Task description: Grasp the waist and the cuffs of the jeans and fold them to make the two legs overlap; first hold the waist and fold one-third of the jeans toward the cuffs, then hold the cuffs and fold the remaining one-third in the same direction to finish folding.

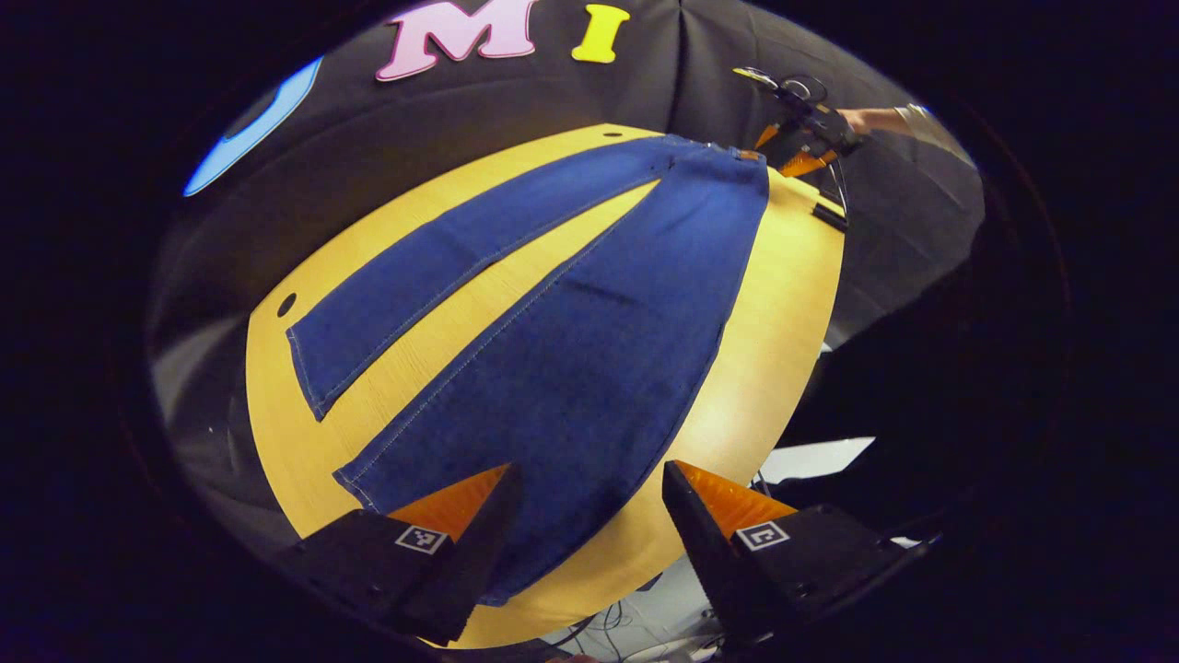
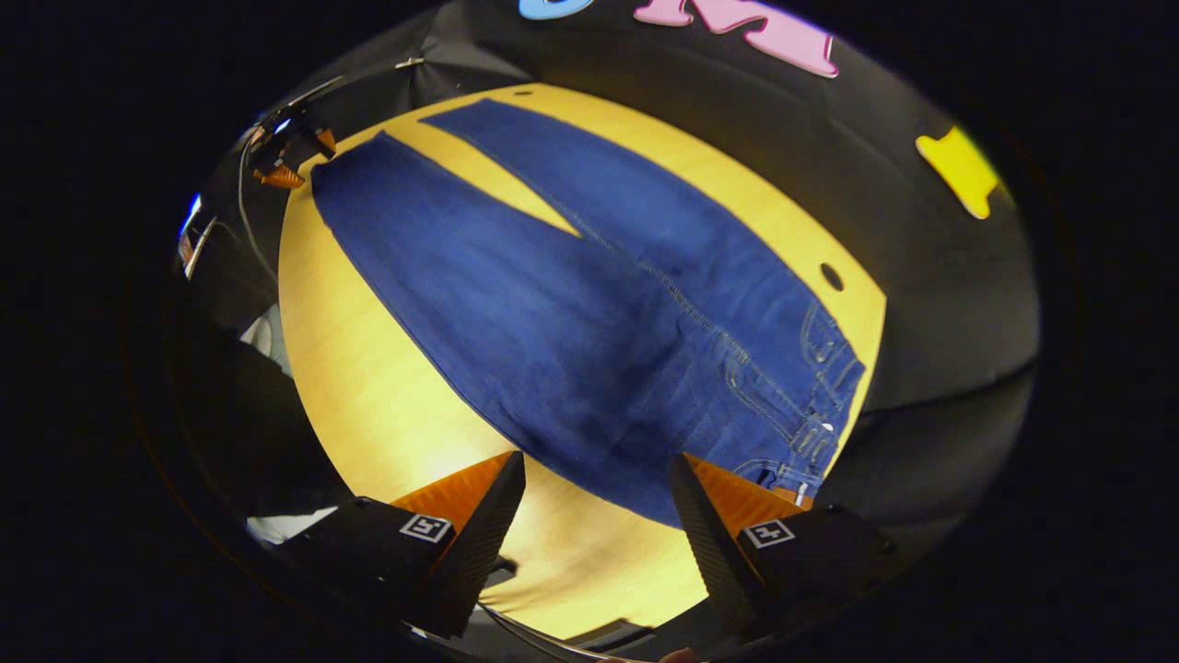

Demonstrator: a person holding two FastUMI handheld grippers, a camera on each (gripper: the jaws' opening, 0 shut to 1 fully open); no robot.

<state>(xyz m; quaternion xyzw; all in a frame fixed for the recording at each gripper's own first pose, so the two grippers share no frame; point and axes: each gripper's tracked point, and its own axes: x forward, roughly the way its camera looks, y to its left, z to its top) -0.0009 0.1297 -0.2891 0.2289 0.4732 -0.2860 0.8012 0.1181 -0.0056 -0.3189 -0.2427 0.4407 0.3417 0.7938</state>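
Observation:
Blue jeans (image 1: 571, 368) lie flat on a yellow wooden table (image 1: 783, 304), legs spread in a V. In the left gripper view, my left gripper (image 1: 589, 525) is open over the near leg's cuff (image 1: 414, 516); contact cannot be told. The far leg's cuff (image 1: 309, 368) lies to the left, and the waist (image 1: 728, 157) is at the far end. There the right gripper (image 1: 806, 138) shows, held by a hand. In the right gripper view, my right gripper (image 2: 594, 516) is open at the near edge of the jeans (image 2: 571, 313), with the waist (image 2: 815, 405) to its right. The left gripper (image 2: 285, 147) appears far off by the cuffs.
The table (image 2: 368, 387) has small round holes (image 1: 285, 304) (image 2: 832, 276) near its rim. Black cloth wall stands behind it. Cables and pale floor (image 1: 811, 456) show beyond the table's near edge. A small black object (image 1: 829, 216) sits at the edge by the waist.

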